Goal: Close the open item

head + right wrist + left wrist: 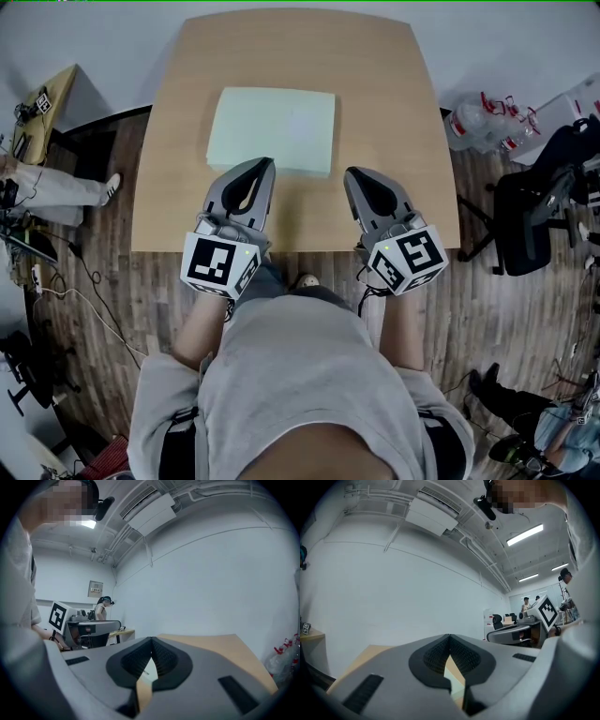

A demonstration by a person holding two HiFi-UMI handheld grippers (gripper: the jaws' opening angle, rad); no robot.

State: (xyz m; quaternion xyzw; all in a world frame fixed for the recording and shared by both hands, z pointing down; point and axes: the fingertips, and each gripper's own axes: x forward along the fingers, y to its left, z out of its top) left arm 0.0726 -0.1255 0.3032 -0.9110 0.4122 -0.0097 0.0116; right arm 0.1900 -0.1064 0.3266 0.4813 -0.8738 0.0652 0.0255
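On the wooden table the pale green item lies just ahead, long side across; the left gripper is nearer than the right gripper, both pinched together, empty

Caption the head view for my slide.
Left hand-held gripper and right hand-held gripper, shut, before a pale box on a table.

This is an office-like lab workroom. The left gripper and right gripper rest on a plain wooden table that stands on a plank floor. A black office chair and water bottles sit right of the right gripper. Left of the left gripper, cables trail near another desk. Above the jaws are strip lights, an air-conditioning unit and bare white walls. Beyond them a person with dark headgear stands by a far desk.
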